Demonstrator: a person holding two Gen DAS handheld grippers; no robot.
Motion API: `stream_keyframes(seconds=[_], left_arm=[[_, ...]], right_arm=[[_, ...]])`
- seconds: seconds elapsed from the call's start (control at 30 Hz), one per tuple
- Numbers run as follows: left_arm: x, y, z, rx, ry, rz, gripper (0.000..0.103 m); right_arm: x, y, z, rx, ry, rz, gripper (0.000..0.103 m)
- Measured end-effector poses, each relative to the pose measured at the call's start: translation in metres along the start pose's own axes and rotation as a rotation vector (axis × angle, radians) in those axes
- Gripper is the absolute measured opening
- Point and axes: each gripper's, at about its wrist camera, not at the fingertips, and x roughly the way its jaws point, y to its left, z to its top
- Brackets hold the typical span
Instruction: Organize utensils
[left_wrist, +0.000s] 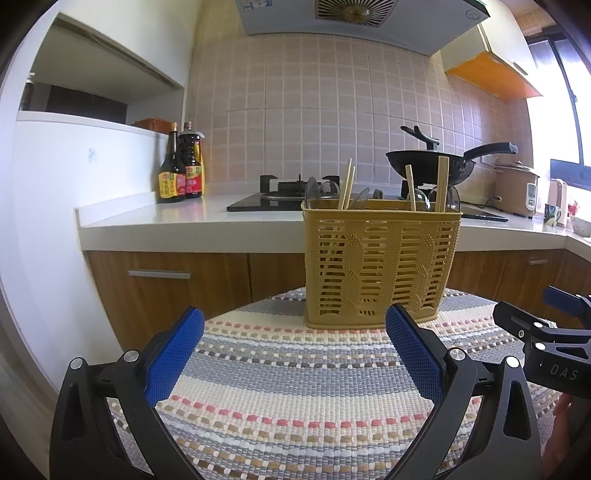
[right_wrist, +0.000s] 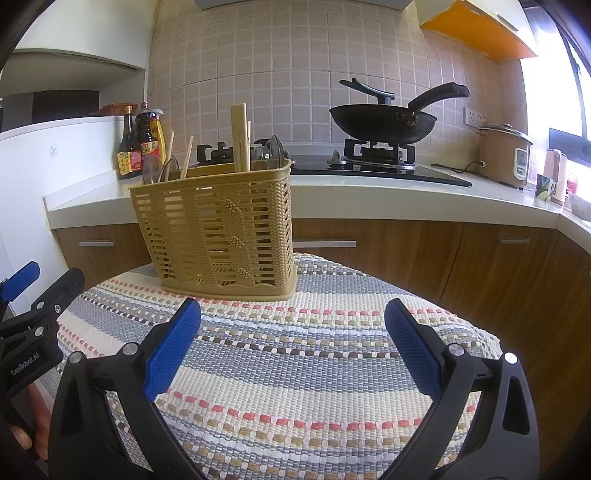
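Left wrist view: left gripper (left_wrist: 295, 354), jaws spread wide, holding nothing. Yellow basket (left_wrist: 382, 266) at 12 o'clock on striped mat (left_wrist: 295, 387); chopsticks (left_wrist: 347, 184) and clear spoons (left_wrist: 314, 190) upright inside.

Right wrist view: right gripper (right_wrist: 293, 349), jaws wide apart, empty. Basket at 11 o'clock; wok (right_wrist: 382, 122) at 1 o'clock.

Striped cloth (left_wrist: 295, 387) between my left gripper (left_wrist: 295, 354) and the basket (left_wrist: 382, 266) lies bare; straight path forward. Same ahead of my right gripper (right_wrist: 293, 350), both with fingers spread wide. Basket top crowded: chopsticks (left_wrist: 347, 184) and clear spoons (right_wrist: 275, 149) stick up above the rim. Gaps between them look narrow, though hard to judge. Right gripper sits close beside the left.
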Motion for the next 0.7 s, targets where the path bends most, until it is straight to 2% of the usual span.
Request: stream_keyframes(seconds=[0.7], left_arm=[[0.003,0.0018,-0.0012,-0.008,0.019,-0.001,0.095]], right_arm=[[0.0011,-0.0003,0.0002,0.004,0.005,-0.009,0.095]])
